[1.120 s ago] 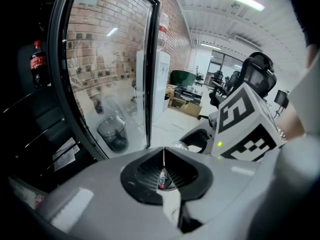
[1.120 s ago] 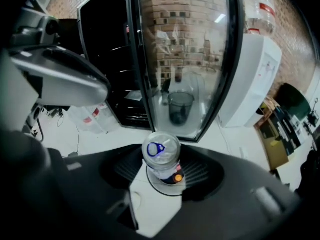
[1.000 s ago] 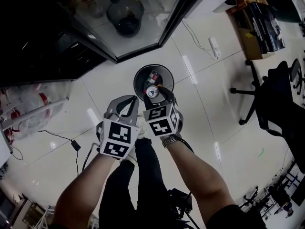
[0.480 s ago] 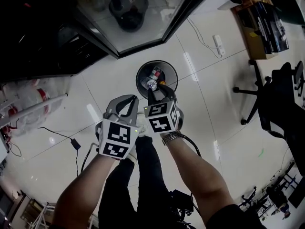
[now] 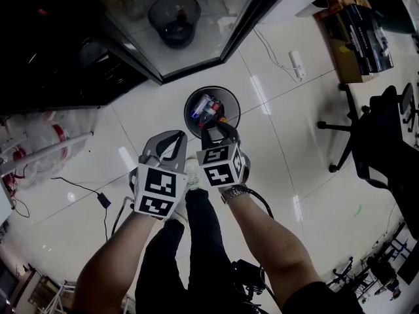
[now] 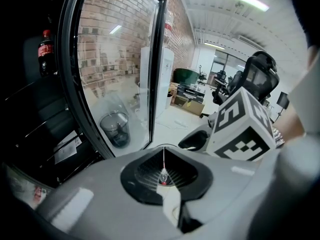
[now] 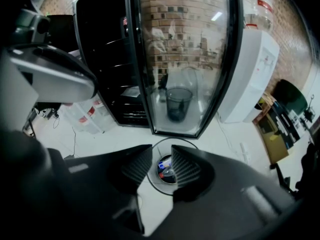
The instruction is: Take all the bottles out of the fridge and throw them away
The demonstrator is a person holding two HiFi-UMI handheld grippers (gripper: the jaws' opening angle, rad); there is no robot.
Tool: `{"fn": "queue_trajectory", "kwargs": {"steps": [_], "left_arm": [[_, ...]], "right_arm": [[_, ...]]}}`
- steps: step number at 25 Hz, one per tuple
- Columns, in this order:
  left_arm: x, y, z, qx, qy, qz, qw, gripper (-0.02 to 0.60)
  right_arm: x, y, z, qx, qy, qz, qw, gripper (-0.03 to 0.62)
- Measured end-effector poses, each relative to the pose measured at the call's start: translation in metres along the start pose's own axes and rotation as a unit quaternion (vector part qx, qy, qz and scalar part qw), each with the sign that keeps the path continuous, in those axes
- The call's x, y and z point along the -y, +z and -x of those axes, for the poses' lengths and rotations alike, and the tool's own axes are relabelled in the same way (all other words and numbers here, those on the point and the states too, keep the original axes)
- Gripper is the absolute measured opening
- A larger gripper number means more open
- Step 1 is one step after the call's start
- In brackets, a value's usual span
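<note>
Floor [image 5: 78,208]: glossy white tiles. Bin [image 5: 232,103]: black; bottles [image 5: 204,110] inside show red, blue and white. Left gripper [image 6: 163,156]: light grey; its marker cube [image 5: 157,191] has black-and-white squares. Fridge [image 5: 59,57]: black; glass door [image 6: 115,59] reflects red-brown brick pattern. Shelf bottle [image 6: 45,49]: dark, red label.

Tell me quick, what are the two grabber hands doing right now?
Left gripper: fingers shut, empty.
Right gripper: fingers apart, just been closing, nothing between them.
</note>
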State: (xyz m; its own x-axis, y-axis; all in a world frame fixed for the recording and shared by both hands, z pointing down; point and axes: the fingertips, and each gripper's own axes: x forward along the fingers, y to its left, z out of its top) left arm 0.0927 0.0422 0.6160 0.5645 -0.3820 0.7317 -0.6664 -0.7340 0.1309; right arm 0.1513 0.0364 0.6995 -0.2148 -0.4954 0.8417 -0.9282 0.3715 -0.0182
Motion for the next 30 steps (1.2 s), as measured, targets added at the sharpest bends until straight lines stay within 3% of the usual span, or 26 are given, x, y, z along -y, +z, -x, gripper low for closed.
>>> {"fn": "queue_trajectory", "kwargs": {"steps": [8, 17, 30], "left_arm": [[-0.004, 0.015, 0.019, 0.004, 0.015, -0.002, 0.9999, 0.005], [-0.017, 0.046, 0.051, 0.024, 0.049, 0.0, 0.9985, 0.005], [-0.051, 0.078, 0.142, 0.055, 0.134, 0.021, 0.9893, 0.005]], "right_arm": [[-0.002, 0.019, 0.025, 0.019, 0.005, -0.001, 1.0, 0.118], [-0.017, 0.069, 0.064, 0.063, 0.02, 0.025, 0.997, 0.12], [-0.061, 0.164, 0.134, 0.137, 0.059, 0.083, 0.985, 0.133]]}}
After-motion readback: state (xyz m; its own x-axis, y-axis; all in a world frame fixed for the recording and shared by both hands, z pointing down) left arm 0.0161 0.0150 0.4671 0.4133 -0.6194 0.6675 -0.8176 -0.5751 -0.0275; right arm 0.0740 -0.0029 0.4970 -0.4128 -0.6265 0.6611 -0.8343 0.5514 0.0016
